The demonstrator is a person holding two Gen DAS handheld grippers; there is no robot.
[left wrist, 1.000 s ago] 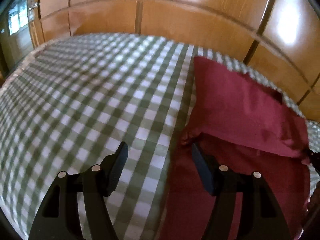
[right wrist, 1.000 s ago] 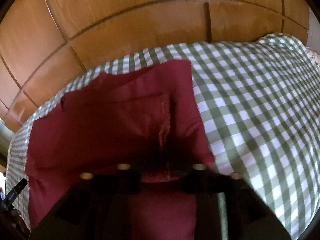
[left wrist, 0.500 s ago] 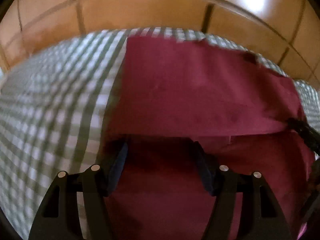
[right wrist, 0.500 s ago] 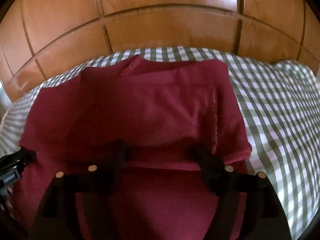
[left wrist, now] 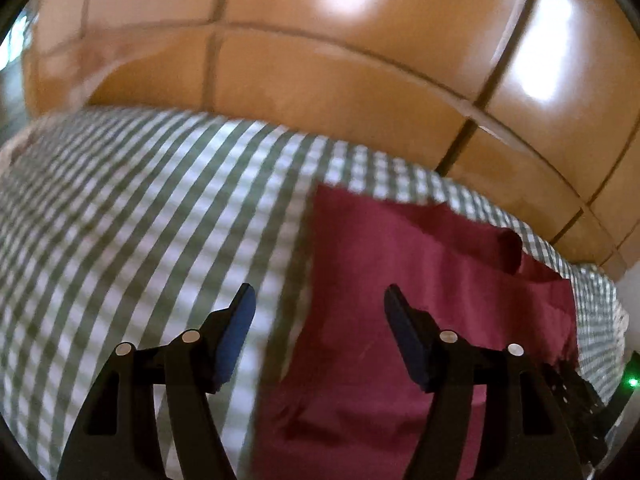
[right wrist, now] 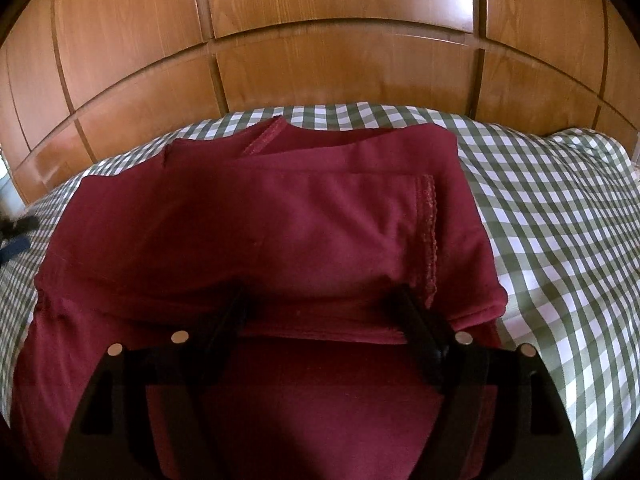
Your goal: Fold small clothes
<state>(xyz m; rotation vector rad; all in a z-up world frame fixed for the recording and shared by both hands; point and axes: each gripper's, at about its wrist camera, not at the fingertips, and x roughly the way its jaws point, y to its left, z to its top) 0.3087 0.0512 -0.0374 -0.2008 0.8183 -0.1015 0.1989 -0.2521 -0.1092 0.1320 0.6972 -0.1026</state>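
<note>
The checked bedsheet [right wrist: 560,208] covers the bed in front of a wooden panelled wall [right wrist: 320,60]. On it lies the maroon garment [right wrist: 280,220], its far part doubled over so the lace-trimmed hem [right wrist: 430,232] runs down the right side of the folded layer.

The right gripper [right wrist: 320,300] has its jaws wide, both tips tucked at the near edge of that folded layer, gripping nothing. The left gripper [left wrist: 318,304] hangs wide too — one tip over the bare sheet, the other over the garment's left edge.

The fold looks just laid. To finish it well, I would press the crease flat along the garment's near fold line and square its left edge before any second fold.

Only the right view shows the hem and stacked layers clearly; the left view, blurred, shows the garment [left wrist: 420,280] from its left edge and the sheet [left wrist: 140,220] beyond that edge.
</note>
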